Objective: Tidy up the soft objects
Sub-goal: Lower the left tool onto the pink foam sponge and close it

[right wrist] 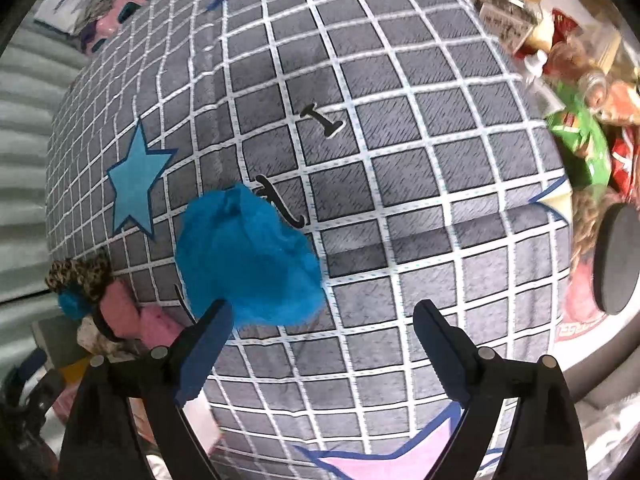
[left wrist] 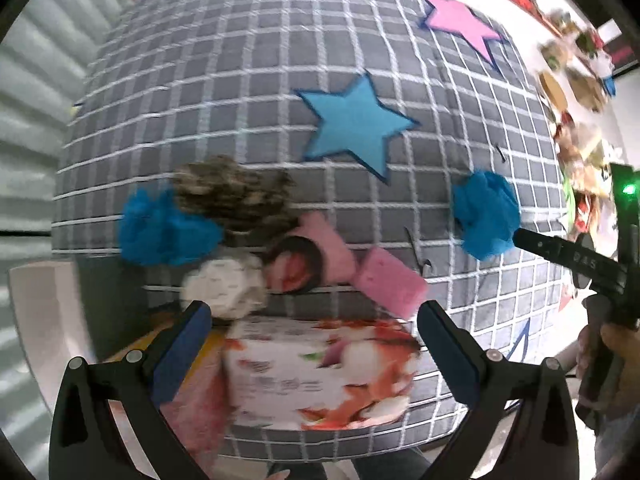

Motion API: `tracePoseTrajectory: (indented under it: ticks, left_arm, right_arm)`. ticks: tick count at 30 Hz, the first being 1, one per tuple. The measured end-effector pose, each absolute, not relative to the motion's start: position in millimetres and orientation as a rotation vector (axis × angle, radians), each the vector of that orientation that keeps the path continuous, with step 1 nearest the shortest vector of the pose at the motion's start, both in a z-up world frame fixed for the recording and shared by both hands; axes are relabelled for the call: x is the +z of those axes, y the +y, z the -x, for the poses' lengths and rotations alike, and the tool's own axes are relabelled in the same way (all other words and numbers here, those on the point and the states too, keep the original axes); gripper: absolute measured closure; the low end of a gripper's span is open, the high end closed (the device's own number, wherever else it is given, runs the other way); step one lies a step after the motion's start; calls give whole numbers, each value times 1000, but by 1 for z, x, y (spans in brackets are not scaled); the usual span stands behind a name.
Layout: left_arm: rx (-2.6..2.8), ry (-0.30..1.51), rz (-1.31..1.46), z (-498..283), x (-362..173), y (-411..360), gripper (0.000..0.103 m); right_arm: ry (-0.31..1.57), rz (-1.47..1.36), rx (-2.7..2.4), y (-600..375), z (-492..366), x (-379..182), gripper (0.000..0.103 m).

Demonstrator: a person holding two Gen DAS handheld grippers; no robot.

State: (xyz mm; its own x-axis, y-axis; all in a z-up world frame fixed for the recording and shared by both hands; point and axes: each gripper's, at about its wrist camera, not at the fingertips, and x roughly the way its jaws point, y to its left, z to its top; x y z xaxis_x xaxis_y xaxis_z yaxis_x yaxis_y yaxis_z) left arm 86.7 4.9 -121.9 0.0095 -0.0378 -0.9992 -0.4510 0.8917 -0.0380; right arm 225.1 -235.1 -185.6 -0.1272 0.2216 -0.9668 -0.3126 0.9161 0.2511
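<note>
Grey checked bedding fills both views under us. Our right gripper [right wrist: 320, 344] hangs with jaws wide and nothing between them, a blue puff [right wrist: 248, 260] just up-left of its left finger; our left gripper [left wrist: 314, 344], also spread and empty, hovers over a printed tissue pack [left wrist: 320, 376]. Upper left of that sits the pile [left wrist: 224, 224], blurred and hard to sort.

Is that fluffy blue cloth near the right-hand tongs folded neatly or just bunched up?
Bunched up: the fluffy blue cloth sits as a crumpled, rounded heap on the grey checked blanket, no flat edges.

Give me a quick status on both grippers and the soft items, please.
Both grippers open, empty. Blue fluffy cloth lies loose by right gripper. Left gripper over tissue pack. Nothing blocking.
</note>
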Motion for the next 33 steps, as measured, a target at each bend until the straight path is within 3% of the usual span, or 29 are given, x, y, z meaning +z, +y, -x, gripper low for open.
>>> tracePoseTrajectory:
  ticks: [15, 16, 18, 33]
  left_arm:
    - [367, 1682, 544, -100, -167, -23, 0]
    - [377, 1694, 561, -101, -171, -24, 0]
    - [396, 1708, 597, -104, -180, -26, 0]
    - [723, 1780, 937, -110, -254, -19, 0]
  right_arm:
    - [1535, 317, 689, -137, -213, -211, 11]
    - [1528, 335, 697, -134, -213, -212, 15]
    - [1535, 365, 719, -126, -211, -217, 63]
    - [1532, 170, 665, -208, -252, -170, 65]
